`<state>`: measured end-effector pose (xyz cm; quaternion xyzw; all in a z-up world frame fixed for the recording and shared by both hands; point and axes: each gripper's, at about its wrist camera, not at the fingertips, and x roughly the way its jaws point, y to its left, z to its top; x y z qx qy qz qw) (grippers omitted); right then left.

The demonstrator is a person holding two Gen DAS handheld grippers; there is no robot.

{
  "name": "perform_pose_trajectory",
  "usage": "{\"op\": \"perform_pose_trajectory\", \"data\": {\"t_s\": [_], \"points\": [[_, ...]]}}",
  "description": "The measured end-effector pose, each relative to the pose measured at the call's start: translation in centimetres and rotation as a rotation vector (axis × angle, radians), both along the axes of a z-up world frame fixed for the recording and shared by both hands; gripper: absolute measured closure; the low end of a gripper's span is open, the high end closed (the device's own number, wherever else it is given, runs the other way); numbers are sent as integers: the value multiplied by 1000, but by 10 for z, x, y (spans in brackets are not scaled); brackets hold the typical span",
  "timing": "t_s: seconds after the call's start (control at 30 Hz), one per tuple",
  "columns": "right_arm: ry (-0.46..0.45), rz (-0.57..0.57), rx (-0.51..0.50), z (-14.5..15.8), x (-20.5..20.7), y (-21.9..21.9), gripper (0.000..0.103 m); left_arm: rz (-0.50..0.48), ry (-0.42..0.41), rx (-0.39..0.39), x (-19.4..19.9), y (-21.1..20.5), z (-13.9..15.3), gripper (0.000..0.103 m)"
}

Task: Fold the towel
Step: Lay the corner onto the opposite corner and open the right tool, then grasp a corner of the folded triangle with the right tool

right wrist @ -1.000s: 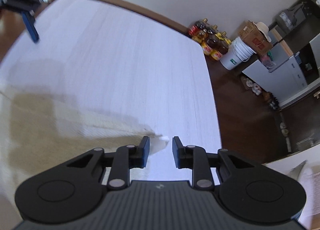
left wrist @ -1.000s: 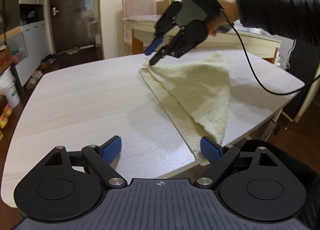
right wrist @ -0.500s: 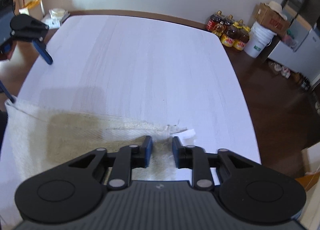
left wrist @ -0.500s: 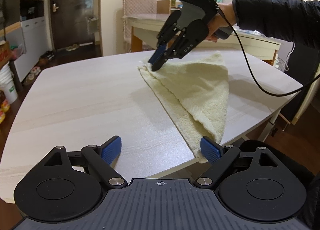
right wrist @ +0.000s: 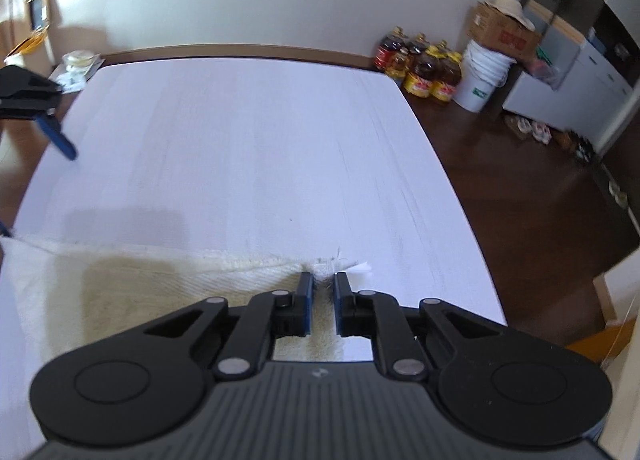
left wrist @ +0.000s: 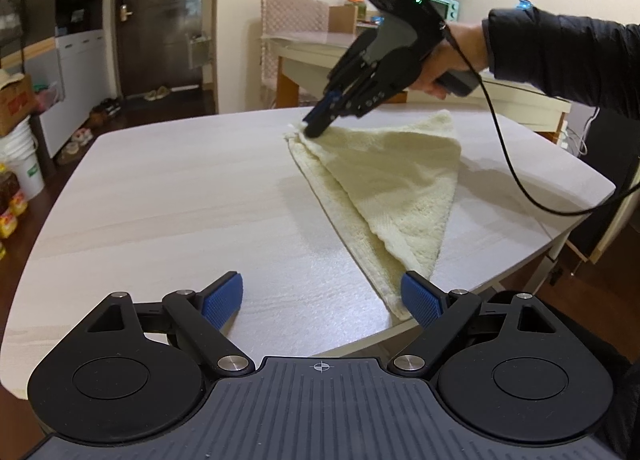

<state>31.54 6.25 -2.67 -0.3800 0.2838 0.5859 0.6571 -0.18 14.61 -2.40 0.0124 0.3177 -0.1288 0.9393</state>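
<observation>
A cream towel (left wrist: 392,180) lies folded into a triangle on the pale wooden table (left wrist: 168,200). My right gripper (left wrist: 316,125) presses down on the towel's far corner; in the right wrist view (right wrist: 323,292) its jaws are nearly closed over that corner, where a white label (right wrist: 362,269) sticks out. The towel (right wrist: 140,292) spreads to the left below it. My left gripper (left wrist: 322,300) is open and empty above the table's near edge, its right fingertip (left wrist: 418,298) beside the towel's near tip. It also shows in the right wrist view (right wrist: 60,142).
A black cable (left wrist: 516,180) hangs from the right gripper over the table's right side. A second table (left wrist: 400,52) and a chair (left wrist: 294,16) stand behind. Oil bottles (right wrist: 424,68), a white bucket (right wrist: 482,78) and boxes sit on the floor past the table's far side.
My right gripper has come down onto the towel's far corner and narrowed its jaws around it. My left gripper has stayed open at the near edge.
</observation>
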Motion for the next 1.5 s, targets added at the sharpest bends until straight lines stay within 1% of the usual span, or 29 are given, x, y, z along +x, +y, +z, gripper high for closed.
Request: {"op": "perform_pose_trajectory", "data": {"t_s": [0.1, 0.23, 0.3, 0.4, 0.43, 0.47, 0.53, 0.6, 0.7, 0.77, 0.87, 1.0, 1.07, 1.13, 1.17, 1.27, 1.33, 1.4, 1.5], "points": [[-19, -28, 12, 4, -1, -2, 81, 6, 1, -1, -1, 1, 0, 12], [-88, -81, 54, 22, -15, -15, 80, 11, -1, 3, -2, 2, 0, 11], [-133, -98, 77, 32, -33, -24, 78, 8, -2, 6, -4, 1, -1, 11], [-155, -112, 116, 42, -71, -40, 76, -10, 1, 14, -7, -1, 0, 11], [-151, -100, 125, 42, -85, -45, 73, -17, 4, 18, -8, -1, 0, 11], [-147, -82, 134, 43, -104, -51, 72, -26, 5, 24, -9, -3, 0, 11], [-135, -63, 147, 42, -128, -59, 72, -31, 4, 38, -12, -4, 2, 11], [-118, -44, 174, 36, -165, -70, 74, -13, -14, 47, -17, -2, 4, 11], [-122, -48, 204, 27, -206, -76, 77, 27, -36, 52, -24, 5, 9, 11], [-103, -54, 215, 14, -236, -72, 77, 60, -47, 53, -28, 11, 12, 11], [-110, -52, 208, -1, -264, -60, 77, 91, -61, 57, -35, 17, 15, 11], [-104, -93, 200, -13, -279, -41, 76, 108, -73, 61, -43, 23, 19, 11], [-129, -120, 204, -15, -285, -32, 72, 110, -73, 62, -48, 25, 20, 11], [-145, -141, 209, -15, -288, -28, 71, 113, -73, 61, -52, 28, 20, 11], [-168, -158, 217, -14, -290, -25, 70, 115, -73, 59, -54, 28, 20, 11], [-180, -165, 208, -12, -290, -18, 65, 126, -76, 52, -59, 33, 19, 11], [-194, -165, 190, -14, -292, -15, 65, 134, -81, 48, -62, 36, 19, 11], [-179, -169, 179, -15, -293, -13, 60, 139, -84, 42, -64, 37, 18, 11], [-132, -196, 185, -16, -290, -11, 55, 142, -86, 38, -67, 38, 17, 11]]}}
